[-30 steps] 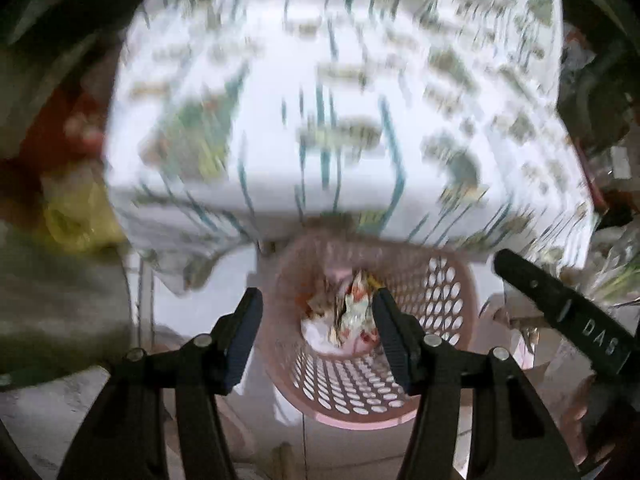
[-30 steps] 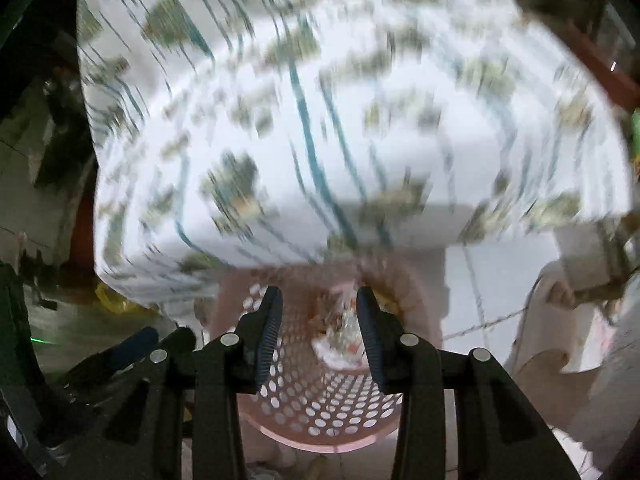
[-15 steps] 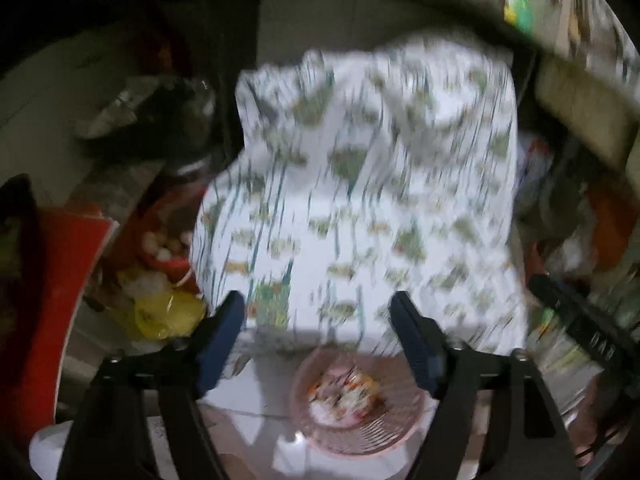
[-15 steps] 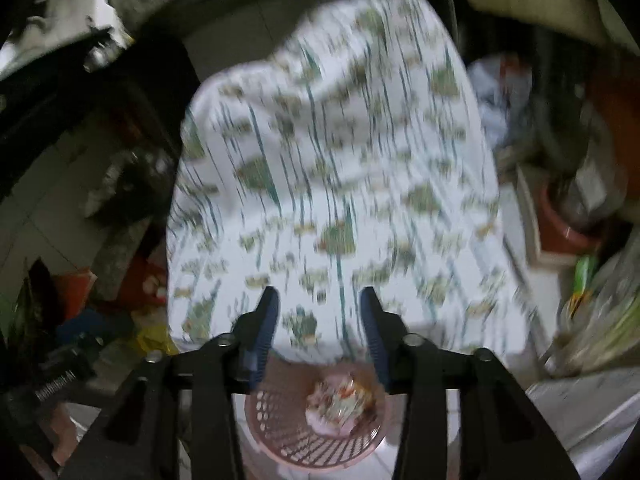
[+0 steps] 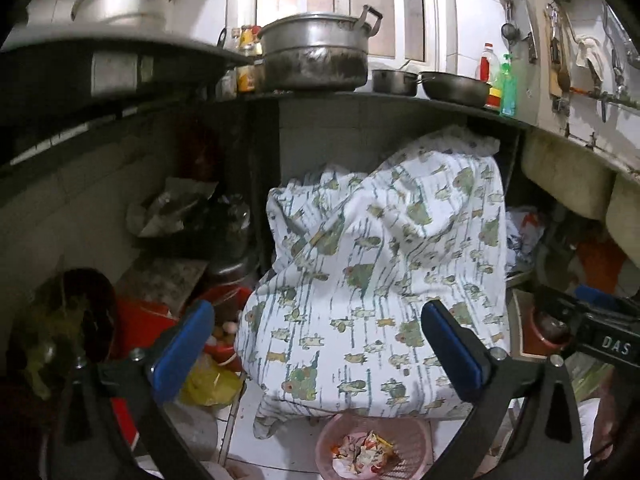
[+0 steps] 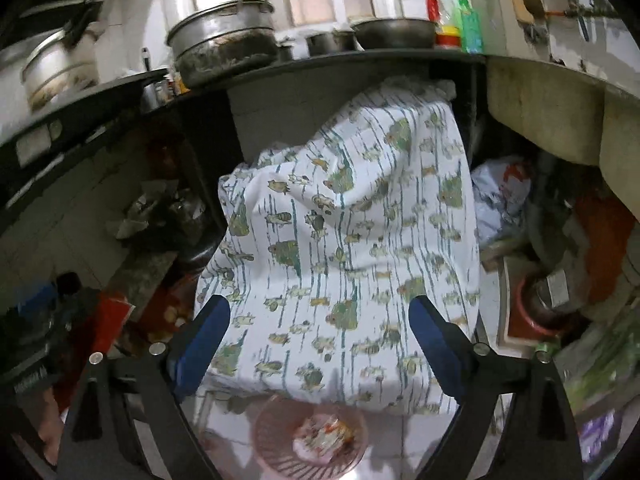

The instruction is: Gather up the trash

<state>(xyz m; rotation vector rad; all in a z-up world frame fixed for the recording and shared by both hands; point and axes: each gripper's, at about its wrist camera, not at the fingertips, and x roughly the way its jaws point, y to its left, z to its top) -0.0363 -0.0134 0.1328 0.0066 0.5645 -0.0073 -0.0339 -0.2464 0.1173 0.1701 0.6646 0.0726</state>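
Note:
A pink perforated basket stands on the white tiled floor far below, with crumpled wrappers inside. In the right wrist view the same basket and its wrappers sit low between the fingers. My left gripper hangs high above it, jaws opening wide, with nothing between them. My right gripper is likewise high up, jaws opening, with nothing between them. Part of the right gripper shows at the right edge of the left wrist view.
A white cloth with a green fish print drapes a bulky object right behind the basket, under a dark counter. Pots and bottles stand on the counter. Red tubs, a yellow bag and clutter crowd the floor on both sides.
Both grippers rose from right above the basket to high over it and tilted up, bringing the counter into view. Both sets of jaws spread much wider. The wrappers stay in the basket.

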